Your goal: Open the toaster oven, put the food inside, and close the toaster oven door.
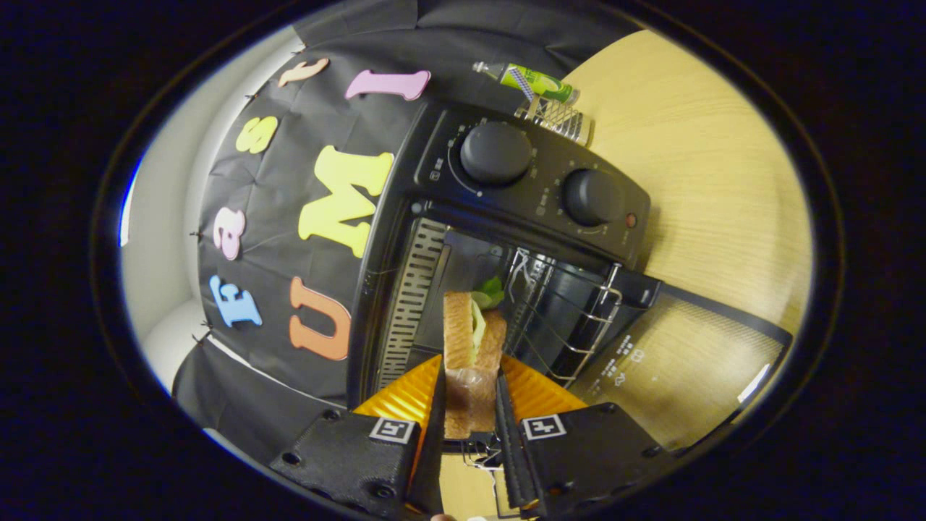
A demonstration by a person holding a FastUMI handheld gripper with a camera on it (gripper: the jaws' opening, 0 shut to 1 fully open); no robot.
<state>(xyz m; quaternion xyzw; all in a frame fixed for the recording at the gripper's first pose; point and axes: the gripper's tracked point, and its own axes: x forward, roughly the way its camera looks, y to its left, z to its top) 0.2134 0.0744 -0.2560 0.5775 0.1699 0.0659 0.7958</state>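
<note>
A sandwich (472,340) of toasted bread with green lettuce sits between my two fingers, and my gripper (470,380) is shut on it. The whole view is rolled to one side. Just beyond the sandwich stands the black toaster oven (506,239) with its door (680,362) swung fully open onto the wooden table. The sandwich's far end reaches the mouth of the oven cavity, beside the wire rack (564,318). Two round black knobs (495,153) sit on the oven's control panel, with a small red lamp (631,220) next to them.
A green-labelled bottle (535,81) and a small metal-mesh object (555,117) stand behind the oven on the light wooden table (709,181). Black booth cloth (289,289) hangs close beside the oven, with a pale wall beyond it.
</note>
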